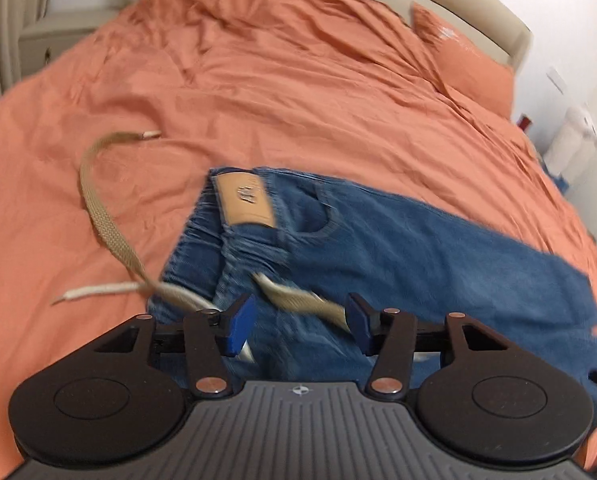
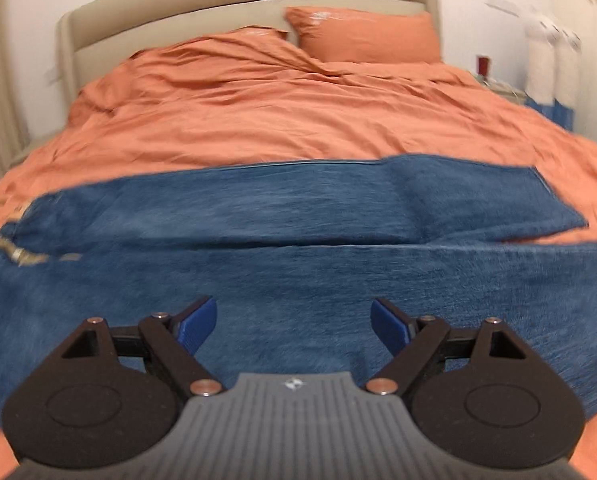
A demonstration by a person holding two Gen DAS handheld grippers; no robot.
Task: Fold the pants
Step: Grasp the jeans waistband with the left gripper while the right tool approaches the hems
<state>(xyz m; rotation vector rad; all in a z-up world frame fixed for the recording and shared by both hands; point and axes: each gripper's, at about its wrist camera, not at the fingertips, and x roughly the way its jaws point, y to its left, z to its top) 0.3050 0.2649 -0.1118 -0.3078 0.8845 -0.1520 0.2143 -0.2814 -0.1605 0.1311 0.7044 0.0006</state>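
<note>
Blue denim pants (image 1: 398, 248) lie on the orange bed, waistband with a tan leather patch (image 1: 245, 200) to the left, legs running right. A beige drawstring (image 1: 98, 204) trails from the waist onto the cover. My left gripper (image 1: 298, 320) is open just above the waistband, with the drawstring lying between its fingers. In the right wrist view the two legs (image 2: 298, 232) lie side by side across the bed. My right gripper (image 2: 294, 324) is open above the near leg, holding nothing.
The orange duvet (image 2: 278, 120) is wrinkled. An orange pillow (image 2: 362, 36) leans on the beige headboard (image 2: 238, 4). A nightstand with a white object (image 2: 546, 68) stands at the right. A pale cabinet (image 1: 58, 36) stands at the left.
</note>
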